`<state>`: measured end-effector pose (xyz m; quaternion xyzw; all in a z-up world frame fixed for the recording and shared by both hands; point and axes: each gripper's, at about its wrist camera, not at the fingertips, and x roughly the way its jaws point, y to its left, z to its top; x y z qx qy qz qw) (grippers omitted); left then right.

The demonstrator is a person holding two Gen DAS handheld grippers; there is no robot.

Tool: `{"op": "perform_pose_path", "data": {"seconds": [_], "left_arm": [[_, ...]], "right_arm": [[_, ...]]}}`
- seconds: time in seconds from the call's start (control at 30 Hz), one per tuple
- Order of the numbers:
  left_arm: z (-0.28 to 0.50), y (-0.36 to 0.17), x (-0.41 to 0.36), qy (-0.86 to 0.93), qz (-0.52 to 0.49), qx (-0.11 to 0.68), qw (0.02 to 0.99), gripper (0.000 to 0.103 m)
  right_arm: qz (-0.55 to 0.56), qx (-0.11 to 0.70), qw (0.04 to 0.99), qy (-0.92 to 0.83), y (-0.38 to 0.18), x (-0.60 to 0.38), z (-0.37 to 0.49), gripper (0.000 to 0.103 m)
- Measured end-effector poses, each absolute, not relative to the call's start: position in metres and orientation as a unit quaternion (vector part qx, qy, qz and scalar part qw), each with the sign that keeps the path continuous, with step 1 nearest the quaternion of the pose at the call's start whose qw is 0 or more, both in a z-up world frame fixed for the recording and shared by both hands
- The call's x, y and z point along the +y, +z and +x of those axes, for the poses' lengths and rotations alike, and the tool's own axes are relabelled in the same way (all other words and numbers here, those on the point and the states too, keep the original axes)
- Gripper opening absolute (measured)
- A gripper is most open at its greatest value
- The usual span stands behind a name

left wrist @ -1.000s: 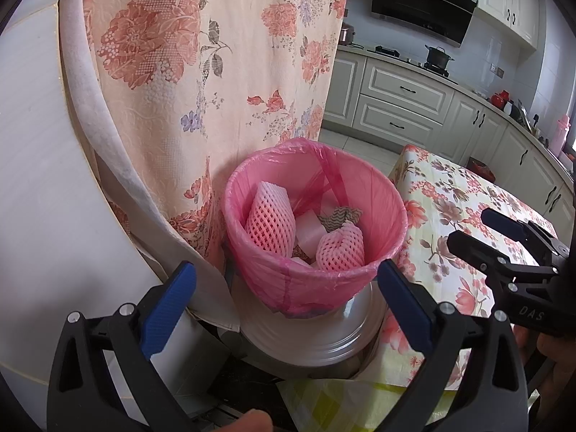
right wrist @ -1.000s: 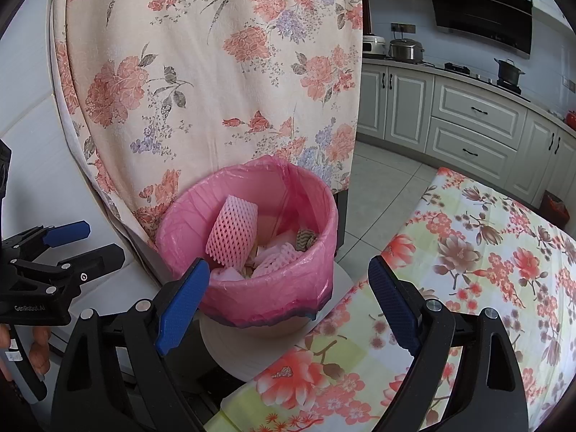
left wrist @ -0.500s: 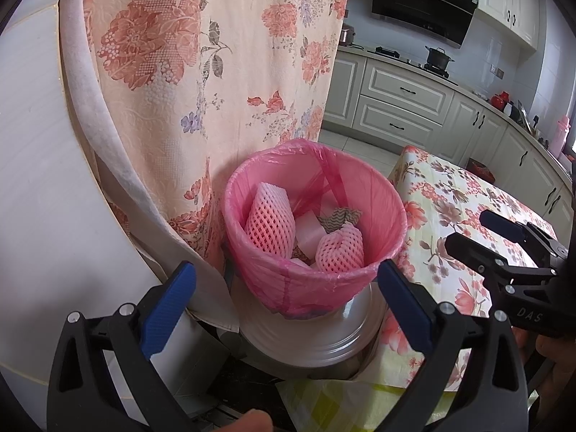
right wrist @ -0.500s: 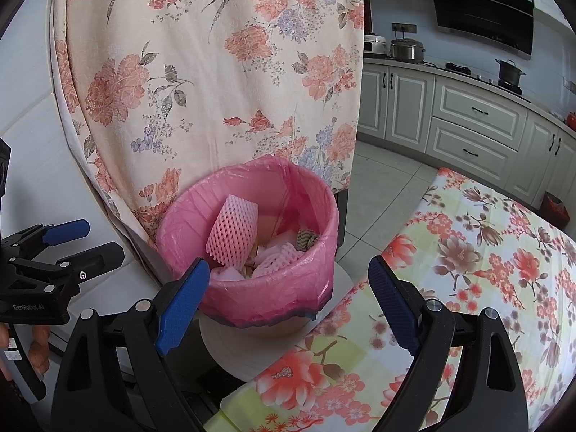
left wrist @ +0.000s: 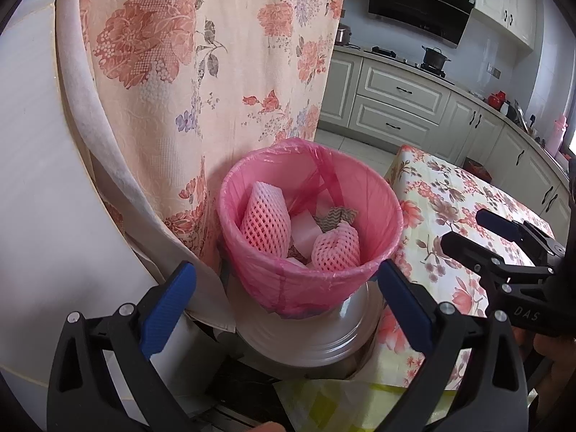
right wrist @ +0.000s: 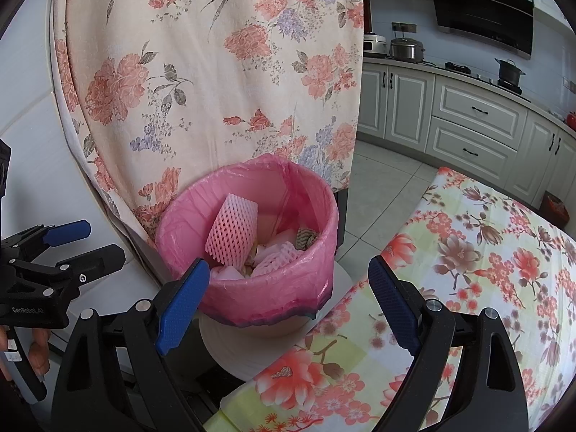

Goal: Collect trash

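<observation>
A kitchen with pale cabinets (right wrist: 475,115) and a black range hood (right wrist: 482,3) lies behind a bench draped in a floral cloth (right wrist: 468,262). Nearest in the left wrist view, the left tongs (left wrist: 286,309) stand spread wide with nothing between the blue pads, aimed at the bin ahead. Likewise the right tongs (right wrist: 288,302) gape empty in their own view, pointed at the same bin from the bench side. Just past both, a bin lined with a pink bag (left wrist: 309,280) sits on a white round base (left wrist: 309,338), touching the bench edge. Inside lie pink foam fruit nets (left wrist: 266,223) and white scraps. A hanging floral curtain (left wrist: 201,72) brushes the bin's far rim. Only the right view shows a rice cooker (right wrist: 406,49) on the counter and the left tongs' side profile with fingers (right wrist: 36,352) on the handle; only the left view shows the right tongs from the side, over the cloth.
</observation>
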<state>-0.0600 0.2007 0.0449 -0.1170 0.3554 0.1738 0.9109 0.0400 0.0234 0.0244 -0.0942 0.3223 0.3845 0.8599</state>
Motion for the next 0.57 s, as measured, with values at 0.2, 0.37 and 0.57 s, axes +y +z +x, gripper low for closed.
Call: {"op": "perform_pose_path", "data": {"seconds": [0.2,0.37,0.57], "left_arm": [[-0.061,0.0441,0.1988,0.181,-0.107,0.353,0.912,0.098],[-0.0602,0.0454,0.1971,0.174,-0.107,0.35,0.914,0.098],[-0.0593,0.0457,0.1966,0.173,-0.107,0.35,0.914,0.098]], "right_arm": [[-0.094,0.323,0.86,0.384,0.0237,0.0228,0.04,0.084],[-0.094,0.323,0.86,0.384,0.023,0.0221,0.04,0.084],[-0.093,0.324,0.86,0.383,0.0223,0.0217,0.0405,0.084]]}}
